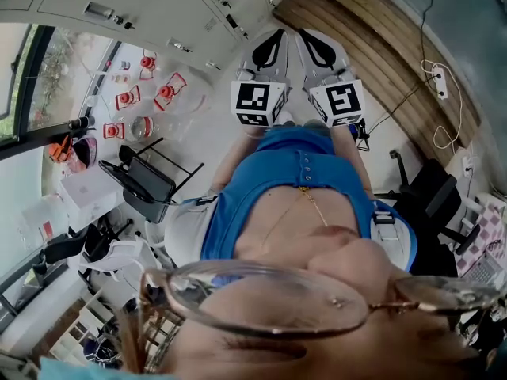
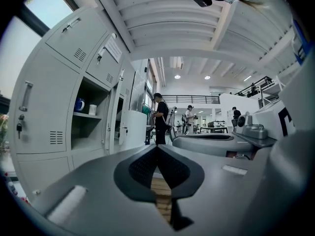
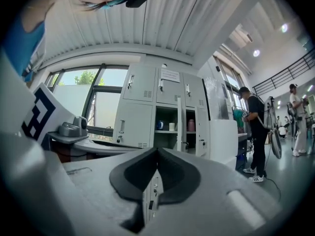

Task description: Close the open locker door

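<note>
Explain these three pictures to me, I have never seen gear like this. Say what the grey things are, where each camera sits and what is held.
There is no robot here: a person holds a gripper in each hand. The head view looks down from the person's head. It shows the left gripper and the right gripper held out side by side, each carrying a cube with square markers. The other two pictures come from cameras riding on the grippers, looking along their jaws. Both pairs of jaws are closed together and hold nothing. Ahead stands a grey locker. One compartment holds a blue mug and a white cup, and its door stands open.
</note>
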The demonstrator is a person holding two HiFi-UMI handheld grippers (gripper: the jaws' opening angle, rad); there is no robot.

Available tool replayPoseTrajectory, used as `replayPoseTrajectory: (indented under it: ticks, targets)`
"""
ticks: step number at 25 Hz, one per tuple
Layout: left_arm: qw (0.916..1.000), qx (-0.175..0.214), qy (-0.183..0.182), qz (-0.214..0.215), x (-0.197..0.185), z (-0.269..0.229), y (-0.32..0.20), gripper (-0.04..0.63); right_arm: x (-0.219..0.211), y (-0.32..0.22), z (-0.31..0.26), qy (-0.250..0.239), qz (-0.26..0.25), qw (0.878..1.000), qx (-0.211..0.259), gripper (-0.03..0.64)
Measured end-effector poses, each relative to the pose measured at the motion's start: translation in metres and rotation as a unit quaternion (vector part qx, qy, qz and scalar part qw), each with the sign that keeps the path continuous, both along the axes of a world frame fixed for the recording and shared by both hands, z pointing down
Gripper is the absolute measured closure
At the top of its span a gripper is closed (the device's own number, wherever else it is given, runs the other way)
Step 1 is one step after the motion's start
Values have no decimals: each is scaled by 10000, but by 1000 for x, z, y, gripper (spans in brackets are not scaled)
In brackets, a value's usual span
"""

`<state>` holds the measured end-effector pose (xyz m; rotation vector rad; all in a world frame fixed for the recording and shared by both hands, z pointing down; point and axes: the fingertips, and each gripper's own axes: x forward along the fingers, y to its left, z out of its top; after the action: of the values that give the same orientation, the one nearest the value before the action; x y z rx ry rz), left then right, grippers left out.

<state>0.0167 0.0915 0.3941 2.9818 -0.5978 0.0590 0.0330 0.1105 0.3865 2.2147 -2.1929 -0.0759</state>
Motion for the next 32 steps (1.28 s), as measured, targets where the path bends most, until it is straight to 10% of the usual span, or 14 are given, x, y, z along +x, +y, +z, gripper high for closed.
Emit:
replayPoseTrajectory:
  ticks: [32]
  targets:
    - [9923, -45, -81, -1233, 94, -10, -190, 600, 108, -204, -17, -184, -1232, 9922, 35, 615]
